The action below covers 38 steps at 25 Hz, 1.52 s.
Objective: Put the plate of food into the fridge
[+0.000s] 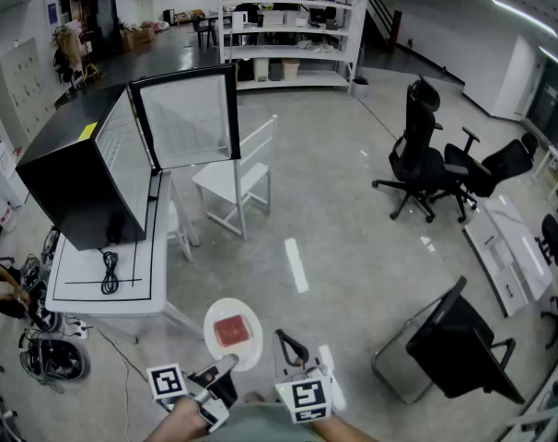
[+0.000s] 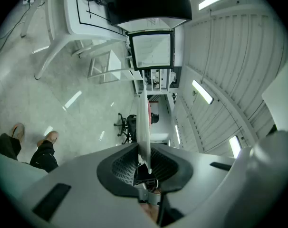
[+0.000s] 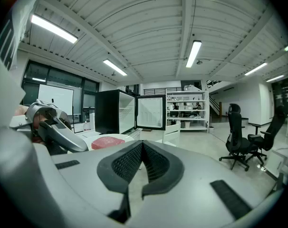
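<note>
- A wide hall with a bare concrete floor; a black fridge [image 1: 76,182] stands on a white table [image 1: 122,293], its door [image 1: 189,120] swung open toward a white chair [image 1: 238,182]; office chairs stand well off to the right.
- The plate [image 1: 233,334], with a flat red piece of food [image 1: 232,331] on it, hangs in the air well apart from the fridge; the left gripper [image 1: 226,368] is nipped nearly closed on its thin rim, and nothing else supports it.
- The right gripper [image 1: 293,348] is just beside the plate, its jaws together and holding nothing.
- Likely trouble: a hold on one edge lets the plate sag or pivot in the pads; any tilt on the way over could slide the food off, or slip the plate out altogether.
- The chair sits close to the fridge opening and could crowd the approach; the plate's far rim might clip the door or the fridge frame if brought in crooked.
</note>
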Available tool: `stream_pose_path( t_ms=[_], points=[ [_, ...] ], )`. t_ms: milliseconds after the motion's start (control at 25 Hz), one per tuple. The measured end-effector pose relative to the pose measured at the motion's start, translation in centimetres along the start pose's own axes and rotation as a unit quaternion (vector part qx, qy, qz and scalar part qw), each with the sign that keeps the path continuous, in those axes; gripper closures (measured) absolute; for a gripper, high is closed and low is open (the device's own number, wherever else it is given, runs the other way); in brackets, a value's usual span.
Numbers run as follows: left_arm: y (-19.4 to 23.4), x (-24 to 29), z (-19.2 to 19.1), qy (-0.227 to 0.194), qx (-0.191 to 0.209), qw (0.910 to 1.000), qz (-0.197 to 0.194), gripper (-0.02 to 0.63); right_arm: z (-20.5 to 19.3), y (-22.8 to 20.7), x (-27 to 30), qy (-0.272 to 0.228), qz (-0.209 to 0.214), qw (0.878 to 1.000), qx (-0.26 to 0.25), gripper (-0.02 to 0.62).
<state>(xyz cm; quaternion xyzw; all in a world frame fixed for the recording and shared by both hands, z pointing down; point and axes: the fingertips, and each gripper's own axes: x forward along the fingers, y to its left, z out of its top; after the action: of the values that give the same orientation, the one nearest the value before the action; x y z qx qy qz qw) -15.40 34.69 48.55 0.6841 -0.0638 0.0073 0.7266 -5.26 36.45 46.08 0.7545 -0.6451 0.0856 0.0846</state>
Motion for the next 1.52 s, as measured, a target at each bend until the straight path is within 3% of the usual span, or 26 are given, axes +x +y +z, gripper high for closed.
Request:
stream_pose_path(
  t_ms=[1000, 1520],
  points=[
    [-0.4, 0.2, 0.5, -0.007, 0.004, 1.0, 0.002, 0.546, 1.8, -0.1, 1.1, -0.021, 0.007, 1.0, -0.001, 0.591],
    [-0.6, 1.3, 1.4, -0.01, -0.001, 0.9999, 0.007, 0.546, 1.7, -1.2, 2.5, -0.009, 0.011, 1.0, 0.01, 0.591]
  ],
)
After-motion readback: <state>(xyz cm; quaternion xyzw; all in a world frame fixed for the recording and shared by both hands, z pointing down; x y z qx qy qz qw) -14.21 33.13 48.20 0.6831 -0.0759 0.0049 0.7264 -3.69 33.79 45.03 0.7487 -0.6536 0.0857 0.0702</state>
